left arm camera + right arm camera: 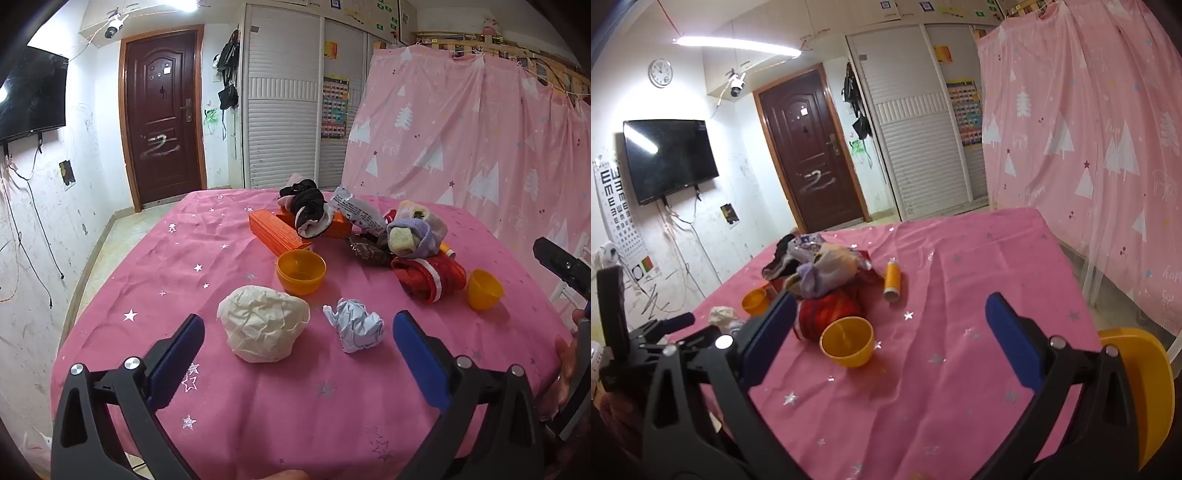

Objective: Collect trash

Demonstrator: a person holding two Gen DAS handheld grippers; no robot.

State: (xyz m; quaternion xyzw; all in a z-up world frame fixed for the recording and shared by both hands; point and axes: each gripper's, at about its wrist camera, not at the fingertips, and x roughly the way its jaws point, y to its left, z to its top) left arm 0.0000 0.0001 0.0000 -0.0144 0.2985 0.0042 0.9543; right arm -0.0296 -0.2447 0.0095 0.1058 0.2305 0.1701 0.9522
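On the pink table, the left gripper hovers empty, fingers wide apart, before a cream wad and a white wad. Right of the wads, past the red sock, the right gripper hangs empty, fingers apart, over a yellow cup.

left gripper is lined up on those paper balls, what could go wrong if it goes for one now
The open left gripper frames both the cream paper ball and the bluish paper wad, so closing could catch both or nudge one away. The light wads sit on a wrinkled pink tablecloth, which the fingers may snag. Pushing forward could knock the orange bowl just behind them.
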